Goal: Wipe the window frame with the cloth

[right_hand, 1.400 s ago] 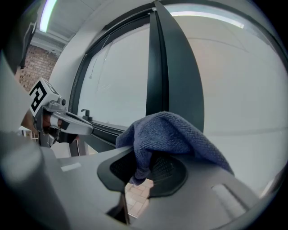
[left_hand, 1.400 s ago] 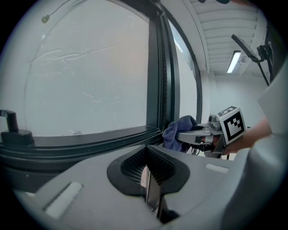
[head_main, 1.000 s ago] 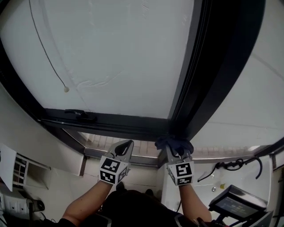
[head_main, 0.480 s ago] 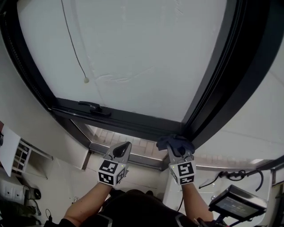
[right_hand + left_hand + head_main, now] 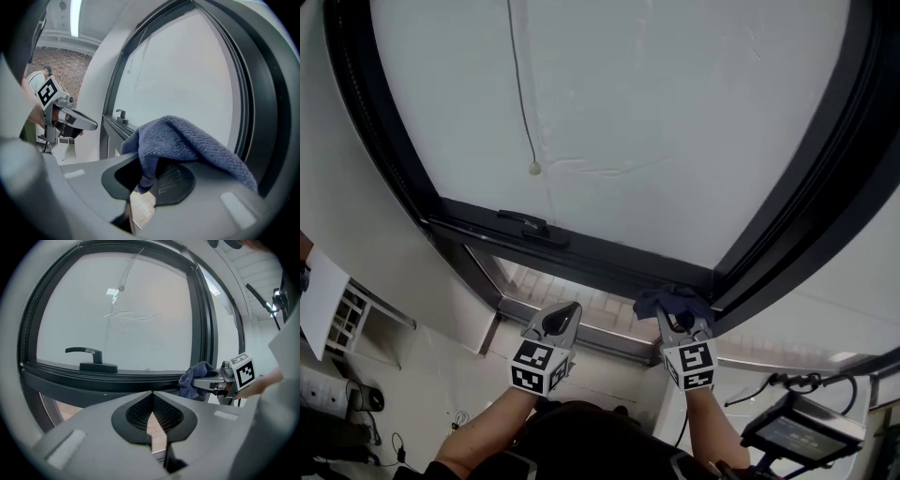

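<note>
Pinched in the fingers of the right gripper (image 5: 679,322): a blue cloth (image 5: 187,140), bunched over the fingertips and apparently pressed against the dark window frame (image 5: 581,258) just ahead. Fingers of the left gripper (image 5: 151,411) closed together on nothing, short of the frame. Likely needed: steady pressure along the bar toward the handle (image 5: 525,225), with the grip kept tight.

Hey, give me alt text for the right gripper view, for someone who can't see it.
The right gripper clamps a blue cloth that drapes over its jaws, close to the dark window frame at right. Beyond are a frosted pane, a small window handle and the left gripper at far left.
</note>
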{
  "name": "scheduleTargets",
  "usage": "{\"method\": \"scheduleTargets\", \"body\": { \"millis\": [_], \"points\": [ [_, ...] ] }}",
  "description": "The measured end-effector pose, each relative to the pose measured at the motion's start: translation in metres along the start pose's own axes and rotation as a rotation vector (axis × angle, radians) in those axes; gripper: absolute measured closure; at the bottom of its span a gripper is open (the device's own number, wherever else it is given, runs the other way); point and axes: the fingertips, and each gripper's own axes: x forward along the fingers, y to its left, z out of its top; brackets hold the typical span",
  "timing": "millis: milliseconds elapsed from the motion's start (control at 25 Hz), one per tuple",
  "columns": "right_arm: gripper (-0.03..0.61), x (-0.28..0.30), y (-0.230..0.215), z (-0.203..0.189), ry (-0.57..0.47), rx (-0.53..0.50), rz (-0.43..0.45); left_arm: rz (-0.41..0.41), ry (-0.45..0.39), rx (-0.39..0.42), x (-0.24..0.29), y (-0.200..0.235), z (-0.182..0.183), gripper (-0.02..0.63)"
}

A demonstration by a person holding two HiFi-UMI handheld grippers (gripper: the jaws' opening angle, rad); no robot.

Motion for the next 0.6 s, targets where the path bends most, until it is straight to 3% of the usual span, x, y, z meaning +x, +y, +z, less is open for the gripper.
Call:
{"method": "scheduleTargets", "body": {
  "millis": [600],
  "points": [
    [0.511, 0.053, 0.057, 0.024, -0.003, -0.051, 0.1, 0.108, -0.037, -0.076, -0.045, 0.067, -0.008, 0.62]
  ]
}}
